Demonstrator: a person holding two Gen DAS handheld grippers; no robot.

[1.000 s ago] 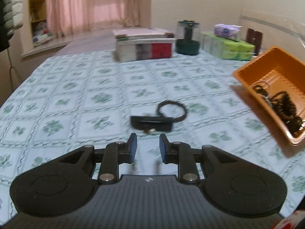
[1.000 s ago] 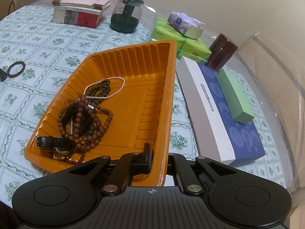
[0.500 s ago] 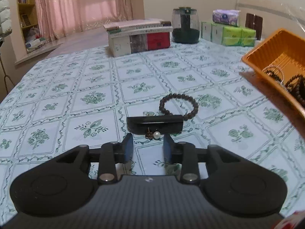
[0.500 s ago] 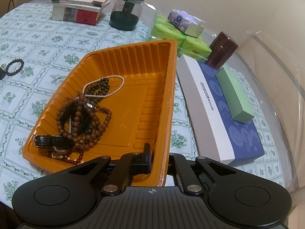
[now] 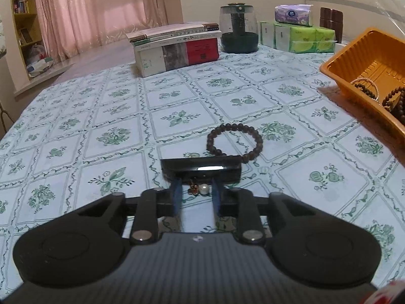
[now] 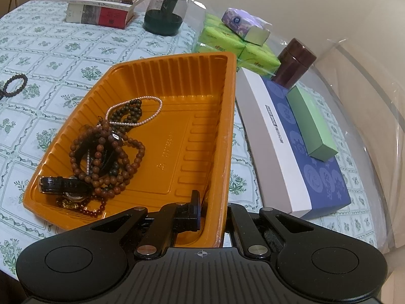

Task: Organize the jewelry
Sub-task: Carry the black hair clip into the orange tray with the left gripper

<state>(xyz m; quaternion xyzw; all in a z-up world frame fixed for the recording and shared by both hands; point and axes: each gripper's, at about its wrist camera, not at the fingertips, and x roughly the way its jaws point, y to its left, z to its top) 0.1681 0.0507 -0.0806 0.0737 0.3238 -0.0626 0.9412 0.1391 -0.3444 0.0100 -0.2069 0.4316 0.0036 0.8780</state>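
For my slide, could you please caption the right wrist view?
Right gripper clamps orange tray wall; beaded jewelry heaped inside.

Black hand-held gripper (image 5: 196,193) (ribbed housing, silver screws) with blue pads (image 5: 176,197).

The left gripper (image 5: 196,190) is seen low over the tablecloth (image 5: 76,131), its jaws just narrowed around a pearl earring (image 5: 201,189). A black clip (image 5: 201,169) lies just beyond, touched by a bead bracelet (image 5: 234,140). An orange tray (image 5: 354,60) is seen far right.
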